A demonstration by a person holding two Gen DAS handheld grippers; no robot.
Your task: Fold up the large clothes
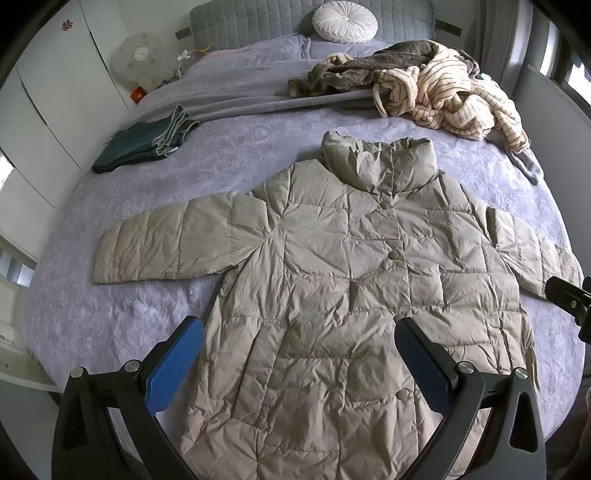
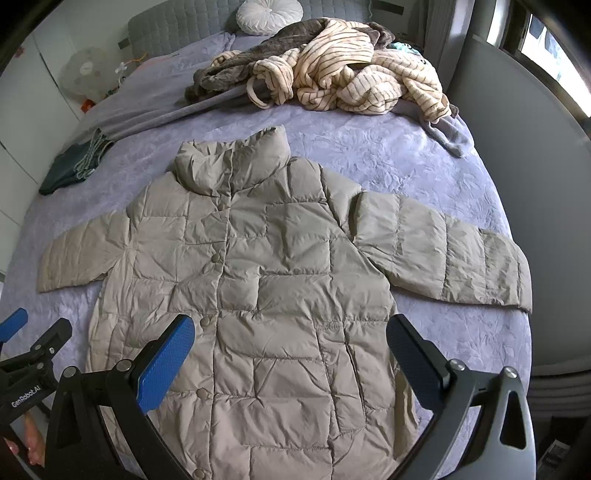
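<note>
Beige quilted puffer coat lies flat on lavender bed, at 12 o'clock w/ both hand-held grippers, left & right, jaws apart, empty.

We see a bed under a lavender bedspread. A beige quilted coat lies flat on it, buttoned, sleeves spread. Beyond the coat's collar, a heap of striped and brown clothes. Beyond its left sleeve, folded dark garments. Farther past the heap, a round white cushion.
</note>
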